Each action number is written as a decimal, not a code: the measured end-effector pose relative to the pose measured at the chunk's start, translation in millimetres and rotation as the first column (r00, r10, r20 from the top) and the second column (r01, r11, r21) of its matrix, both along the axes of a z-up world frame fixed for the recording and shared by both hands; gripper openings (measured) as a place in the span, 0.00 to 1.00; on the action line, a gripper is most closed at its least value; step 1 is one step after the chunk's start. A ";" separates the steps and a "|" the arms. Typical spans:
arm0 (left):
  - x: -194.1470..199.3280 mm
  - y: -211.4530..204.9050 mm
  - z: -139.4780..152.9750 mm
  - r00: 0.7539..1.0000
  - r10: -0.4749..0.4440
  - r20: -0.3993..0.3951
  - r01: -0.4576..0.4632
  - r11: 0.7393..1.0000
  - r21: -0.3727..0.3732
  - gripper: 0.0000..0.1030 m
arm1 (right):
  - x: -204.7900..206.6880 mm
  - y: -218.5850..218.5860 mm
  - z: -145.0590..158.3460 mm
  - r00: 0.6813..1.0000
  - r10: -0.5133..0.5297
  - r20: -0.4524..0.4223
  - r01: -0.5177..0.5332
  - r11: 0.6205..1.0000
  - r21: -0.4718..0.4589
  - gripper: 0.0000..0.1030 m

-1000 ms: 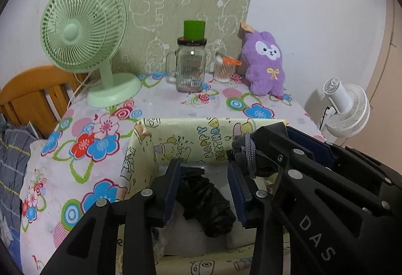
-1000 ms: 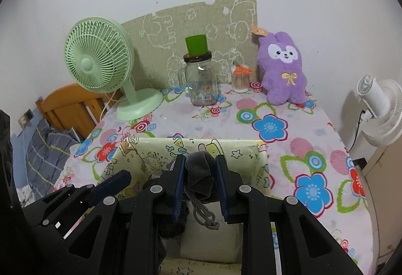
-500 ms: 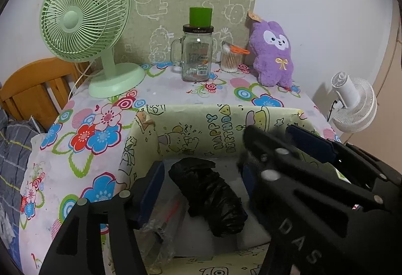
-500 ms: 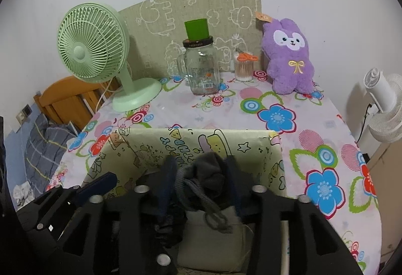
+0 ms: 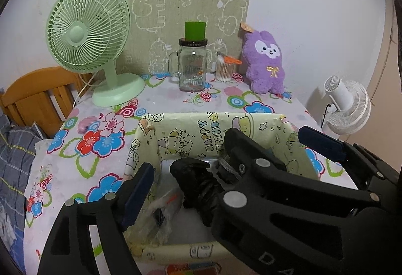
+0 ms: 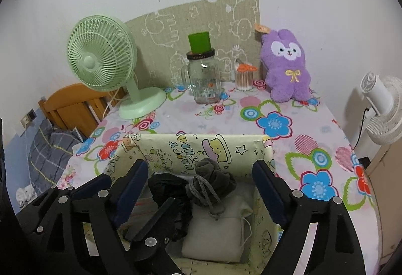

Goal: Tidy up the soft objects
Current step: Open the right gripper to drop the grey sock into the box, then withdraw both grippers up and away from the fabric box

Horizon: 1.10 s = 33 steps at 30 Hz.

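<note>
A yellow cartoon-print box (image 6: 201, 146) (image 5: 176, 124) stands at the table's near edge. Inside it lie a grey drawstring pouch (image 6: 213, 179), a crumpled black item (image 5: 198, 182) (image 6: 165, 184), a white cloth bag (image 6: 216, 232) and a clear plastic packet (image 5: 160, 212). My right gripper (image 6: 201, 194) is open wide above the box, with the grey pouch lying loose between its fingers. My left gripper (image 5: 186, 189) is open and empty over the box's left part. A purple plush rabbit (image 6: 286, 66) (image 5: 263, 63) sits at the back right of the table.
A green desk fan (image 6: 105, 66) stands at the back left. A glass jar with a green cup on top (image 6: 203, 74) and a cotton-swab holder (image 6: 243, 79) stand at the back middle. A white fan (image 6: 382, 109) stands off the right edge, a wooden chair (image 5: 37, 99) to the left.
My right gripper opened and let go of the grey pouch, which now lies in the box. My left gripper opened wider. Both pulled back a little.
</note>
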<state>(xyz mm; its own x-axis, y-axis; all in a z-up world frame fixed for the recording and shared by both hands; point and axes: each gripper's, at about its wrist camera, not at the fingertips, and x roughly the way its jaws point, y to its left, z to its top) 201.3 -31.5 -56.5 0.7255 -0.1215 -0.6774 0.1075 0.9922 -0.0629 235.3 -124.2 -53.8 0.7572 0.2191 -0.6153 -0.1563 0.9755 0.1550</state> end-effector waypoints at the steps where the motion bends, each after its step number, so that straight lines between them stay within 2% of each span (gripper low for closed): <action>1: -2.9 -0.1 2.3 1.000 0.001 0.004 -0.001 1.000 -0.001 0.82 | -2.8 -0.2 2.0 1.000 0.001 0.004 -0.001 1.000 0.001 0.86; 12: -38.8 -0.6 21.8 0.999 -0.008 0.041 0.008 1.000 -0.007 0.87 | -41.1 0.2 27.3 0.998 -0.022 0.053 0.024 0.998 -0.055 0.93; 18: -61.9 0.2 34.5 0.996 -0.008 0.084 0.008 1.000 -0.002 0.92 | -69.2 -2.0 41.9 0.993 -0.037 0.109 0.040 0.999 -0.031 0.99; 20: -70.0 0.6 38.3 0.995 0.005 0.099 -0.006 1.000 0.006 0.96 | -76.0 -1.4 45.8 0.992 -0.035 0.121 0.040 0.999 -0.032 1.00; 33: -113.4 0.7 52.7 0.987 0.014 0.160 -0.018 1.000 0.019 0.99 | -123.0 -2.8 60.7 0.986 -0.054 0.158 0.061 0.997 -0.036 1.00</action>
